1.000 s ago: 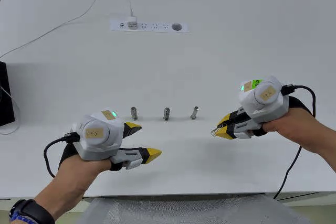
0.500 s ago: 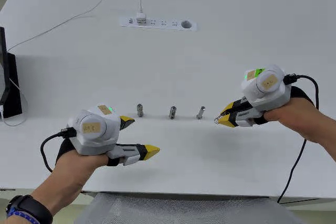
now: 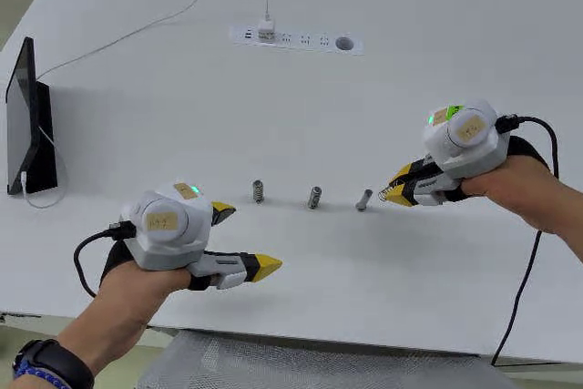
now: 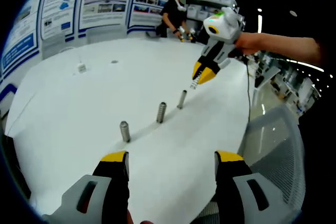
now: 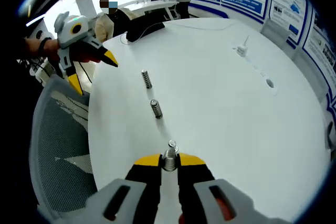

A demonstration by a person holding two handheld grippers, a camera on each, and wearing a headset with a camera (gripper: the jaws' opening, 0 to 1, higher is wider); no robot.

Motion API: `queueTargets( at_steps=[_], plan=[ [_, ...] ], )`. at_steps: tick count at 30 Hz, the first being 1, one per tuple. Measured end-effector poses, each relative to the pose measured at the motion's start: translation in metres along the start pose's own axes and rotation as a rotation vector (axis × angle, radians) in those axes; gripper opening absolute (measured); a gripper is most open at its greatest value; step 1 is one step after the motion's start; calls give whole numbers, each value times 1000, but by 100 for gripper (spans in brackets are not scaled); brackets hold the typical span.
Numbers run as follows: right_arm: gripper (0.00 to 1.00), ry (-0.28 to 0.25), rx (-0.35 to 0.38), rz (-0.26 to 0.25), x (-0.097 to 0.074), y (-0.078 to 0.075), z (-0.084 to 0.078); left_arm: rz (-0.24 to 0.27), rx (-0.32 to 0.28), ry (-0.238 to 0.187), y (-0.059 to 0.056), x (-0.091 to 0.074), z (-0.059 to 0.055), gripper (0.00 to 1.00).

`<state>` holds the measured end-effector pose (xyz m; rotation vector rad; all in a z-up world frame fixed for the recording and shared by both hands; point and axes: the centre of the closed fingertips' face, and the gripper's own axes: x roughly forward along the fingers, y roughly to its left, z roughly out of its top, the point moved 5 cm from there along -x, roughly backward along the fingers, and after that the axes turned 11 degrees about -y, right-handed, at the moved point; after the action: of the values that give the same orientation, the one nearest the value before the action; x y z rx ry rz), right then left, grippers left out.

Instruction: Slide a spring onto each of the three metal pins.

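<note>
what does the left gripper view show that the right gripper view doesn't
Left gripper view: the left gripper with its own jaws wide open and nothing between them, and the right gripper seen from outside, a spring poking from its tip close to the far pin.
Right gripper view: the spring close up, pinched between that gripper's jaws, and the left gripper seen from outside beyond the far end of the row.
Both: the three pins in a row on the white table, a white plug and a mesh chair.
</note>
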<state>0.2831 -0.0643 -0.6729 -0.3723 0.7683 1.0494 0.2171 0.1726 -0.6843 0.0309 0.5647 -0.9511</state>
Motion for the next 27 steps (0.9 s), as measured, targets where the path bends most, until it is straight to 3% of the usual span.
queueTargets(
  at_steps=[14, 27],
  plan=[
    [13, 39, -29, 31, 16, -4, 3, 15, -22, 2, 3, -5, -6, 67],
    [13, 71, -58, 50, 26, -4, 3, 20, -25, -10, 2, -6, -1, 67]
  ],
)
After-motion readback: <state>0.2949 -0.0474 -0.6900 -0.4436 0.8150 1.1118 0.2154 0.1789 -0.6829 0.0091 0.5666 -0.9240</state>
